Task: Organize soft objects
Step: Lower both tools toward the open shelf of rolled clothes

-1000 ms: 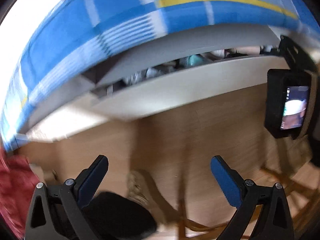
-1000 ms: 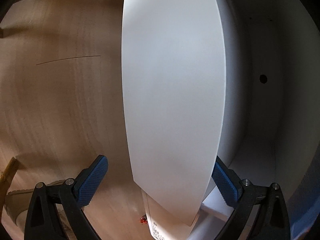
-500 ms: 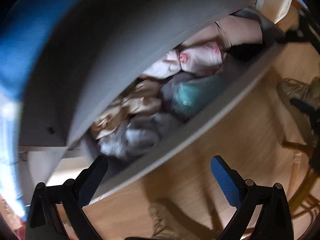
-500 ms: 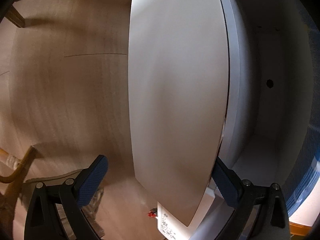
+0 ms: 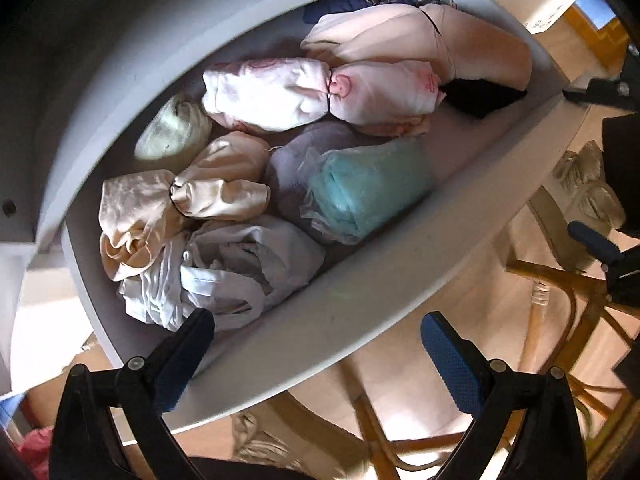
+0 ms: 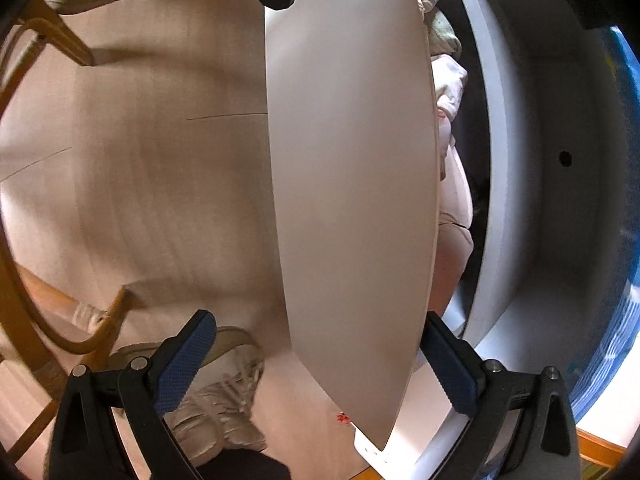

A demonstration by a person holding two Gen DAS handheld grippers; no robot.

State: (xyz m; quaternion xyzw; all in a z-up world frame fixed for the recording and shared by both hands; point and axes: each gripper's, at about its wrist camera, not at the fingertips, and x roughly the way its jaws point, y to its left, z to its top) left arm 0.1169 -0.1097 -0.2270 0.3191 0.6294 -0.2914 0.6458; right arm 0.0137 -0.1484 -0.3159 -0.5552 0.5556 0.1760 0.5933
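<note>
A white drawer (image 5: 360, 300) stands pulled out, packed with soft clothes. Inside lie a teal roll (image 5: 372, 184), a grey-purple roll (image 5: 292, 164), two pink-white rolls (image 5: 272, 92), a beige knotted bundle (image 5: 180, 200), a pale green roll (image 5: 172, 132), a crumpled white-grey cloth (image 5: 236, 268) and a large peach garment (image 5: 420, 36). My left gripper (image 5: 316, 340) hovers open over the drawer's front edge, holding nothing. My right gripper (image 6: 318, 332) is open and straddles the drawer's front panel (image 6: 352, 200), its right finger behind the panel. Clothes (image 6: 448, 80) peek out behind that panel.
Rattan chair legs (image 5: 560, 320) stand on the wooden floor (image 6: 140, 180) close to the drawer front. A person's beige shoe (image 6: 216, 400) is beside the right gripper. A blue checked cloth (image 6: 624, 320) lies on top of the cabinet, at the right edge.
The left view has swung from the blue checked cloth down into the drawer and moved closer. In the right view the front panel has come further out, exposing clothes behind it.
</note>
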